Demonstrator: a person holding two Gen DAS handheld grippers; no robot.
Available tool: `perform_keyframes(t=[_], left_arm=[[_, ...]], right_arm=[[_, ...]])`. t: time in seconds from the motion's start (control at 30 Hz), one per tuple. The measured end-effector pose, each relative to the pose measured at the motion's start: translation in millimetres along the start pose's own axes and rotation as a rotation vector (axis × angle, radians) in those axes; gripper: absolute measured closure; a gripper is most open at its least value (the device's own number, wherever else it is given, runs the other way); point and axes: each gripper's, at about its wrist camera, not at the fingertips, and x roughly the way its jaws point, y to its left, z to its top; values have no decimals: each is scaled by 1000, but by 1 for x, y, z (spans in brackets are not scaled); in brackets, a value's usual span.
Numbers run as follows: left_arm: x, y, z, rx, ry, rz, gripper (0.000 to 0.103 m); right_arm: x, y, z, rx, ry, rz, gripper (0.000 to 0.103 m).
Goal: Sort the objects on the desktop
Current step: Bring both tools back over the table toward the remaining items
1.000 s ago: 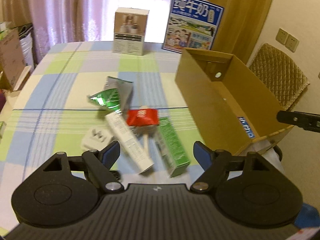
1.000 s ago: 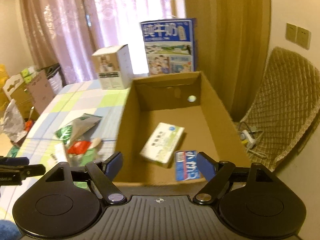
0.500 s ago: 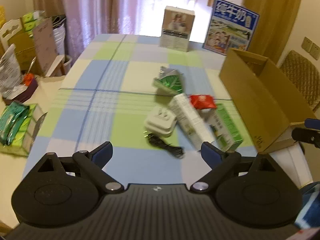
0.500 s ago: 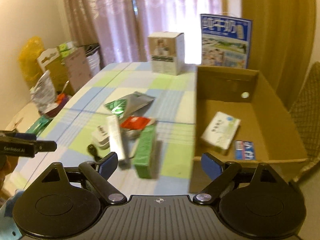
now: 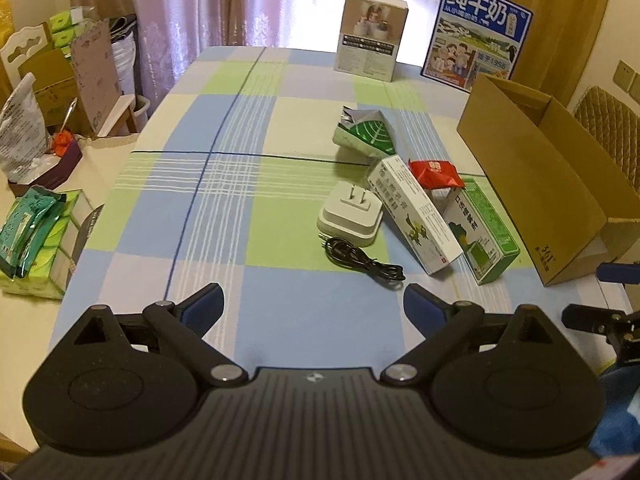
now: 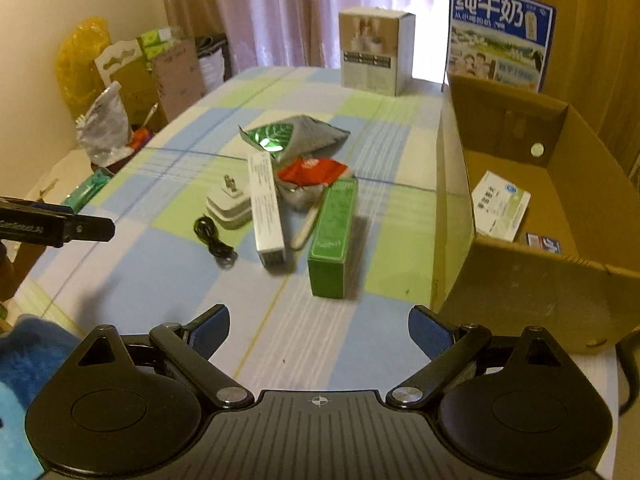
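Jaws on my left gripper (image 5: pixel 313 308) and right gripper (image 6: pixel 319 327) released, empty. Charger (image 5: pixel 352 215), white box (image 5: pixel 416 216), green box (image 5: pixel 482 232) lie left of carton (image 5: pixel 532 184).

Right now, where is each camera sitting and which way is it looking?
Left wrist: rides on the left tongs, above the near table edge, facing the plug and long boxes; both open fingers show.
Right wrist: rides on the right tongs, further right, facing the green box and into the cardboard box; open fingers and a blue sleeve show.
Shared: the same pile, the cardboard box, each other's tongs.
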Motion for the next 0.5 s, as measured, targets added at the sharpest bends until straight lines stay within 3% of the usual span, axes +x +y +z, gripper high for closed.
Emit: perform_keyframes(t=[0.27,0.4,0.5], left_arm=[[24,-12,3,60,31,-25,9],[38,-17,9,102,42,-62,9],[52,-24,14,210,46,-116,11]], right_arm=[[16,2,8,-19,13,0,12],[26,10,13,-58,21,18,26],[34,15,15,-88,28,24,31]])
